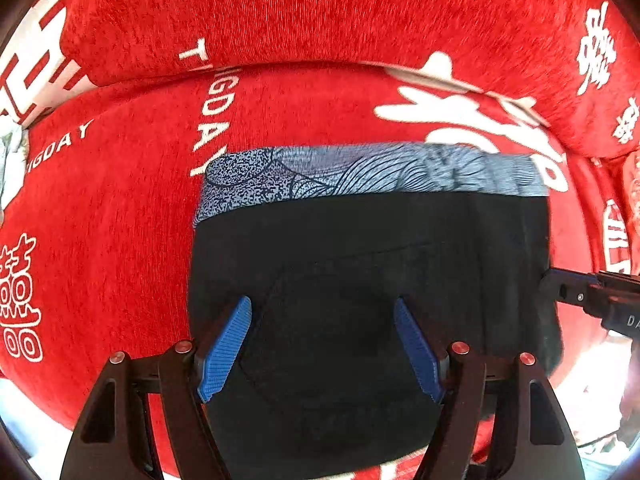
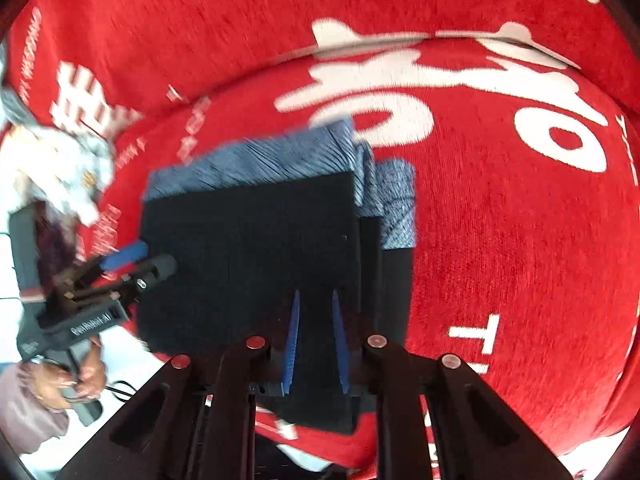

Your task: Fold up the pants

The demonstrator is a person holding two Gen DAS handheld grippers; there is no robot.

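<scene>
My left gripper (image 1: 322, 344) hovers with fingers wide apart over the near part of the folded pants (image 1: 360, 260) on the red sofa (image 1: 120, 200). The waistband lies far, running left-right. My right gripper (image 2: 315, 340), fingers slightly apart, holds nothing at the right edge.

Probably a home: sofa (image 1: 320, 20) under a red wedding-print cover (image 1: 120, 200) with white characters.
</scene>
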